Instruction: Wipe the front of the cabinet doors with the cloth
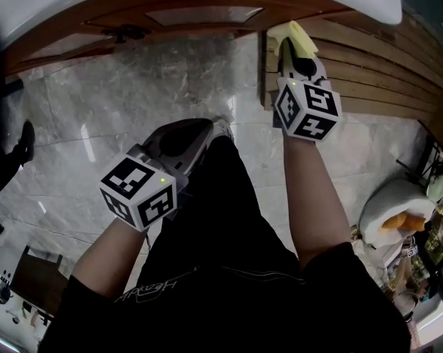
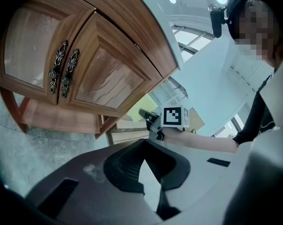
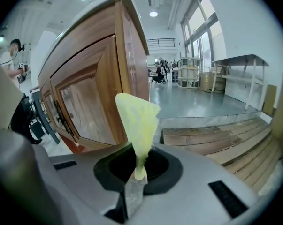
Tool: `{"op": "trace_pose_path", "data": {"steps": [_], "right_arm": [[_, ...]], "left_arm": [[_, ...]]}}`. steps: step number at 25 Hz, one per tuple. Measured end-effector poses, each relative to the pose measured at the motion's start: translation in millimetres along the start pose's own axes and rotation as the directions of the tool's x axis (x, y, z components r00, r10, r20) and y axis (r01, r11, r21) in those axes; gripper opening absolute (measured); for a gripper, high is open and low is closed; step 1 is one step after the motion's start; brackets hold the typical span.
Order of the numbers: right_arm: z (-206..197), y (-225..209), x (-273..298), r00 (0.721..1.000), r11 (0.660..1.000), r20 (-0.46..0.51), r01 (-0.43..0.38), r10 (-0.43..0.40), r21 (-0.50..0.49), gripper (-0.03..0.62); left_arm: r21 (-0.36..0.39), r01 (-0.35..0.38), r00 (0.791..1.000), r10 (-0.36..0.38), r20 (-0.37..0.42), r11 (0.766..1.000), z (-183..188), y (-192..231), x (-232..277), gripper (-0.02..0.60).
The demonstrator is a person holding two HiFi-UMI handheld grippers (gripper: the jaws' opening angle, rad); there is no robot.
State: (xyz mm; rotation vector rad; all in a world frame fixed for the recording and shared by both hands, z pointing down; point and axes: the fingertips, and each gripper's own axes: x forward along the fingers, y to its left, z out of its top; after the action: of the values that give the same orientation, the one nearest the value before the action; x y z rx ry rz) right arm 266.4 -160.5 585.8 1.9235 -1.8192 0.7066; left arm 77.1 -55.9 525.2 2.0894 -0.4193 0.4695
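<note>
The wooden cabinet doors (image 2: 108, 74) carry two dark ornate handles (image 2: 64, 71); from above they are a brown band (image 1: 199, 15) under a white top. My right gripper (image 1: 291, 50) is shut on a pale yellow cloth (image 1: 300, 39), level with the cabinet's right corner and a little in front of it. In the right gripper view the cloth (image 3: 136, 121) stands up from the right gripper (image 3: 140, 165), with a door panel (image 3: 89, 104) to its left. My left gripper (image 1: 199, 127) hangs lower and further back, shut and empty. Its own view shows the left gripper (image 2: 143, 146), the cloth (image 2: 140, 106) beyond.
Wooden slats (image 1: 368, 72) lie on the floor right of the cabinet, also showing as the slats (image 3: 216, 139). Grey marble floor (image 1: 133, 94) spreads in front. A person (image 3: 12, 55) stands at far left. A white bundle with something orange (image 1: 397, 215) sits at right.
</note>
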Motion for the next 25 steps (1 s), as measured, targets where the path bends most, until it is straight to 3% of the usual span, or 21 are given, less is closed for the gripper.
{"op": "trace_pose_path", "data": {"steps": [7,14,25], "right_arm": [[-15,21,-2,0.999,0.999,-0.025,-0.028,0.028,-0.017,0.04],[-36,79,9,0.989,0.989,-0.088,-0.129,0.122,-0.078,0.04],[-51,197,37,0.931,0.905,-0.184,-0.353,0.315,-0.236,0.04]], "left_arm": [[-0.017,-0.014,1.0,0.014,0.003,1.0,-3,8,-10,0.006],[-0.062,-0.05,0.998,0.053,0.045,0.997,-4,29,-37,0.006],[-0.159,-0.131,0.975,0.156,0.156,0.979,-12,63,-94,0.006]]}}
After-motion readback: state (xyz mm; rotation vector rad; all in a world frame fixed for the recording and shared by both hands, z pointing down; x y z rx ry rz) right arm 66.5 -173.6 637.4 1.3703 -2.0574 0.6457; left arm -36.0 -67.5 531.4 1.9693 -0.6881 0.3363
